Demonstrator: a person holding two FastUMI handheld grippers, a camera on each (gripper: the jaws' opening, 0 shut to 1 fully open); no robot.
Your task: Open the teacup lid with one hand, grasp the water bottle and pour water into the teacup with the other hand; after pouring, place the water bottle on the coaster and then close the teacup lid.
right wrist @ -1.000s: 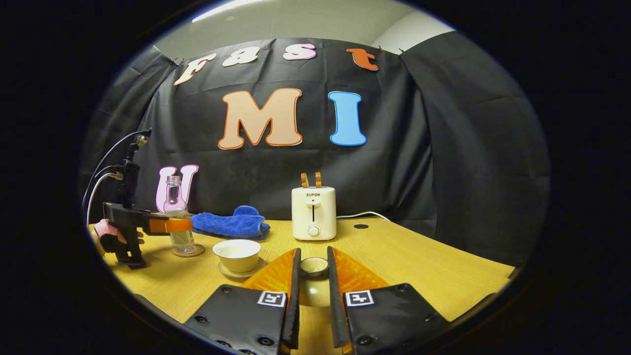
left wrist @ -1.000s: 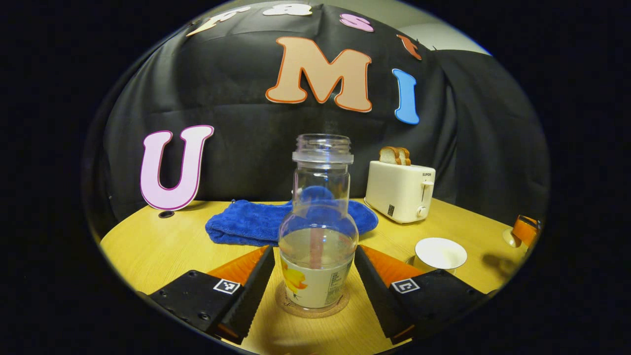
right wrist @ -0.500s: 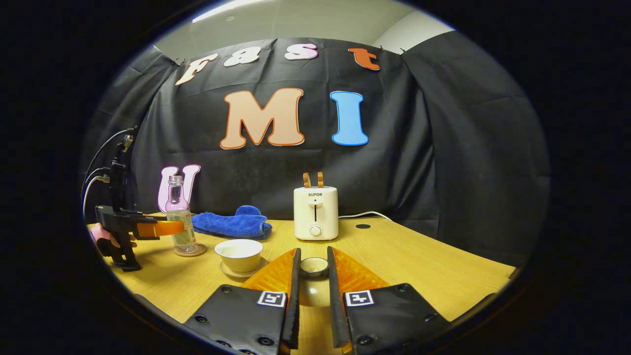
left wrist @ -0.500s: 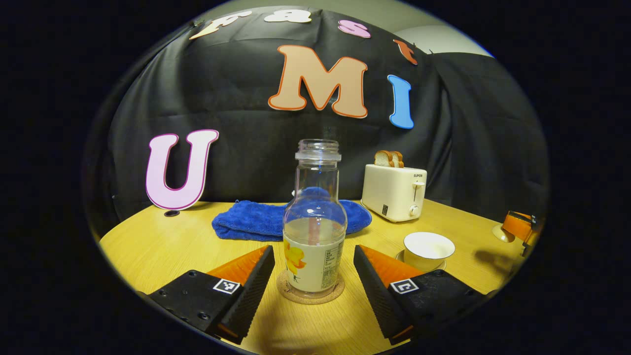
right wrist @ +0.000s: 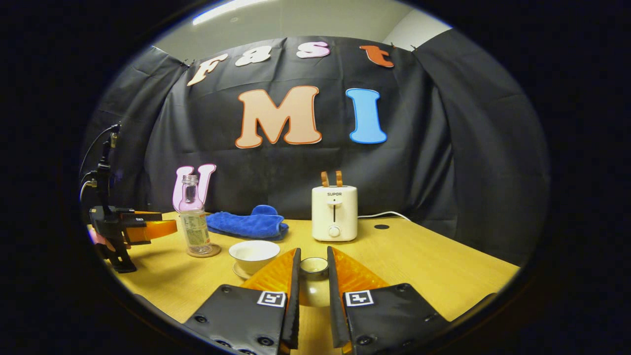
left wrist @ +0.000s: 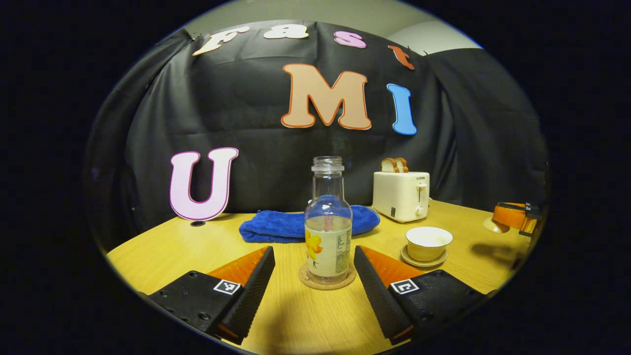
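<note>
Two hand-held grippers work over a wooden tabletop. In the left gripper view, the left gripper has its fingers spread wide apart, touching nothing. Just beyond them, the water bottle stands upright on a round cork coaster, uncapped and partly filled with water. To its right sits the teacup on a saucer, uncovered. Behind the bottle lies a folded blue towel, and a cream toaster holding bread slices stands near the back wall.

In the right gripper view, the right gripper is pinching the teacup lid between both fingers, holding it above the tabletop. The teacup sits just to the left of it, well apart from the lid.
</note>
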